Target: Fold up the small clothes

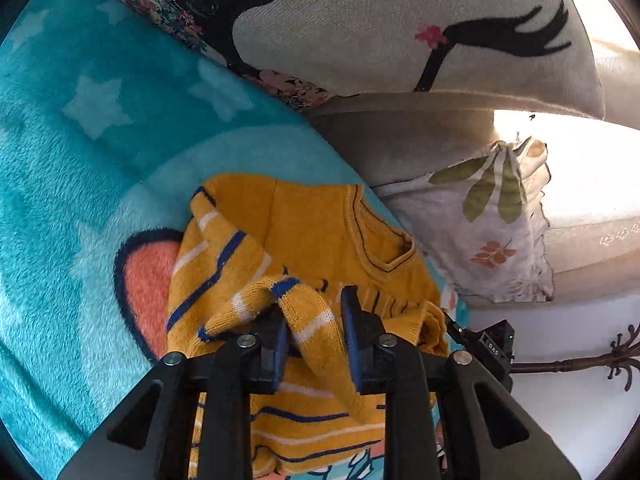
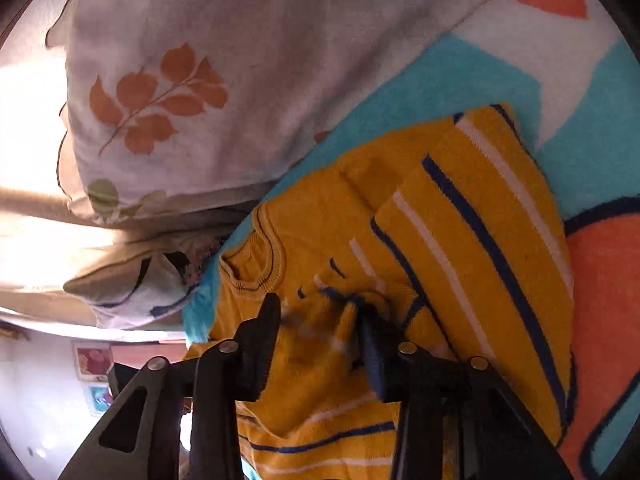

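1. A small mustard-yellow knit sweater (image 1: 304,232) with blue and white stripes lies on a turquoise fleece blanket (image 1: 80,168) printed with pale stars, just beside a leaf-print pillow (image 1: 492,224).
2. The left tongs (image 1: 314,344) stand parted, with a striped sleeve cuff draped loosely between the two fingers; they do not appear to pinch it.
3. The right tongs (image 2: 320,340) also stand apart over the sweater's chest, just below the neckline (image 2: 256,256). A bunched fold of knit sits against one finger, and whether it is gripped cannot be told through the blur.
4. Judging by the layout, the sleeve-folding step is in hand: one striped sleeve already lies across the body.
5. The next move likely calls for laying the loose cuff flat across the chest, then doubling the body.
6. The sweater's hem is hidden beneath both tools.
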`<move>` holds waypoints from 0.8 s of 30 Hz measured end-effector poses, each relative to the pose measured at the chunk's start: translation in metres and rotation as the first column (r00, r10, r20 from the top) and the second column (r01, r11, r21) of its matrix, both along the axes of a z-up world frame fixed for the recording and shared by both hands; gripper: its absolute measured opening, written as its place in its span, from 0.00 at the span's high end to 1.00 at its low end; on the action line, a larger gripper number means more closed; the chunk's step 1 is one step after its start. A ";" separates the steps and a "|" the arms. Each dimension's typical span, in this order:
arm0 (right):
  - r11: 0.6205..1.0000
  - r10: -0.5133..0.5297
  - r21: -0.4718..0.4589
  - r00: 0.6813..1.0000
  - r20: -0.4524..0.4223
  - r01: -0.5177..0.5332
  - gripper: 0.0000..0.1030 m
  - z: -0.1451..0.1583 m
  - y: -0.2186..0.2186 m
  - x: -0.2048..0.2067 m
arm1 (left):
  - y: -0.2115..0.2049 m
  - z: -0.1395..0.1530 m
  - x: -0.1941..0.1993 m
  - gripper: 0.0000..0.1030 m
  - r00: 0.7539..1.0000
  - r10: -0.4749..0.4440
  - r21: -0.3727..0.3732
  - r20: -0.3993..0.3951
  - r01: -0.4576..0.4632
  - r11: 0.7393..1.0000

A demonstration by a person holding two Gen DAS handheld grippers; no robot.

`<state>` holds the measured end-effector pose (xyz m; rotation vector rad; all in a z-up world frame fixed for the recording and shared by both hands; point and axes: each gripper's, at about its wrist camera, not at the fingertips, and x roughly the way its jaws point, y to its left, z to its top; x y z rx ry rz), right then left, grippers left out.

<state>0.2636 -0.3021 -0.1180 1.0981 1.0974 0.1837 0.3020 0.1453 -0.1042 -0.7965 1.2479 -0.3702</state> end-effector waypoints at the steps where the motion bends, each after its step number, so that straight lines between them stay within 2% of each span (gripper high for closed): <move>1: 0.999 -0.031 0.032 0.999 0.010 0.031 0.42 -0.001 -0.006 0.000 | 0.003 -0.001 0.001 0.73 1.000 0.006 -0.014 -0.001 -0.006 1.000; 3: 0.993 -0.091 0.081 0.996 0.019 0.089 0.40 -0.002 -0.017 -0.003 | 0.007 0.001 0.000 0.71 1.000 0.020 -0.024 0.003 -0.020 1.000; 5: 0.992 -0.117 0.053 0.992 0.035 0.115 0.33 0.008 -0.026 -0.005 | 0.011 0.004 -0.003 0.67 0.999 0.034 -0.028 0.014 -0.034 0.999; 7: 0.996 -0.082 -0.023 0.995 0.054 0.084 0.30 0.021 -0.027 -0.007 | 0.017 0.008 -0.009 0.58 0.998 0.052 -0.024 0.032 -0.051 0.998; 10: 0.981 0.029 -0.192 0.998 0.049 -0.019 0.30 0.038 -0.018 -0.014 | 0.020 0.014 -0.018 0.57 0.997 0.060 0.025 0.050 -0.062 0.998; 13: 0.936 0.126 -0.333 0.992 0.021 -0.112 0.30 0.045 -0.003 -0.030 | 0.018 0.016 -0.033 0.57 0.998 0.023 0.121 0.059 -0.030 0.992; 16: 0.886 0.197 -0.430 0.980 0.005 -0.176 0.30 0.048 0.010 -0.058 | 0.009 0.013 -0.058 0.57 0.997 -0.043 0.222 0.061 0.028 0.975; 18: 0.863 0.222 -0.465 0.975 0.000 -0.196 0.30 0.049 0.016 -0.077 | 0.006 0.006 -0.078 0.57 0.996 -0.078 0.258 0.052 0.063 0.964; 22: 0.837 0.226 -0.508 0.974 -0.017 -0.204 0.30 0.034 0.011 -0.111 | 0.004 -0.014 -0.115 0.56 0.992 -0.120 0.257 0.028 0.109 0.960; 23: 0.840 0.227 -0.501 0.974 -0.025 -0.209 0.33 0.028 0.009 -0.115 | 0.002 -0.021 -0.121 0.56 0.993 -0.120 0.257 0.017 0.111 0.960; 24: 0.853 0.231 -0.474 0.972 -0.031 -0.218 0.41 0.021 0.007 -0.116 | 0.001 -0.027 -0.126 0.56 0.993 -0.118 0.258 0.000 0.114 0.960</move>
